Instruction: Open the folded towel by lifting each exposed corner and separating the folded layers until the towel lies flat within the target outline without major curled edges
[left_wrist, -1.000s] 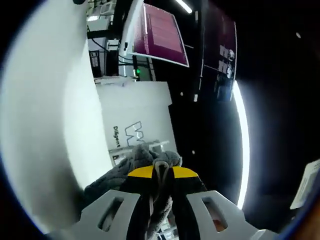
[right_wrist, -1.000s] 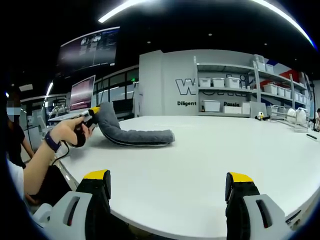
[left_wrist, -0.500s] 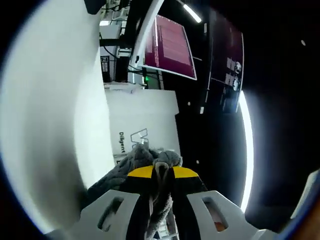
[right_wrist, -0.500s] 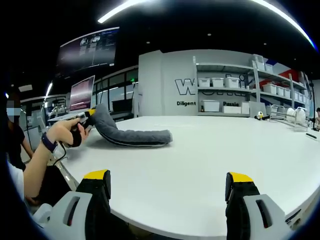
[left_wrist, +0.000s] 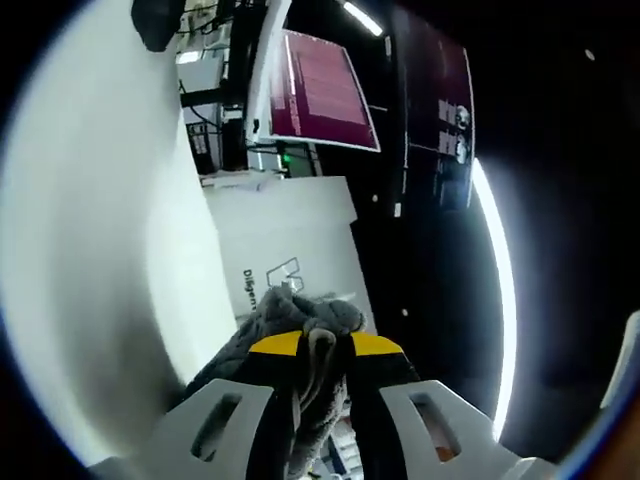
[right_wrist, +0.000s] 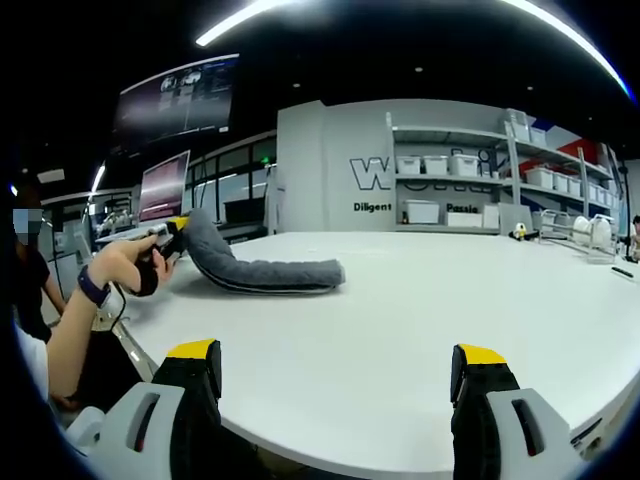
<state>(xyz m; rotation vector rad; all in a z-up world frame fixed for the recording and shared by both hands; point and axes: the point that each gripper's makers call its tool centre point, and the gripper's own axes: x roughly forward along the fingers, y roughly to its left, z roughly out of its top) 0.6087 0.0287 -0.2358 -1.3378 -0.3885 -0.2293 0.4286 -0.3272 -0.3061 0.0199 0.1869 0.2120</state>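
The white desk (right_wrist: 420, 330) is my landmark, and from the right gripper view I see it whole, running back to a grey wall with lettering (right_wrist: 385, 180) and shelves of bins (right_wrist: 450, 165) behind it. The left gripper view gives me just a bright curved slab of the desk (left_wrist: 90, 230), rolled far over, with a purple monitor (left_wrist: 320, 90) beyond its edge.

The grey towel (right_wrist: 262, 268) lies folded on the desk's far left part, its main length flat and one end pulled up off the surface toward the desk's left edge. Only the right gripper view lets me read that shape. Up close, the left gripper view shows the towel (left_wrist: 300, 315) bunched in front of the jaws.

The left claw (left_wrist: 318, 350) is closed on the towel, cloth pinched between the yellow tips. In the right gripper view a hand (right_wrist: 130, 265) holds that left claw (right_wrist: 172, 233) at the raised end.

The right claw (right_wrist: 335, 365) stands wide open over the desk's near edge, holding nothing, well apart from the towel.
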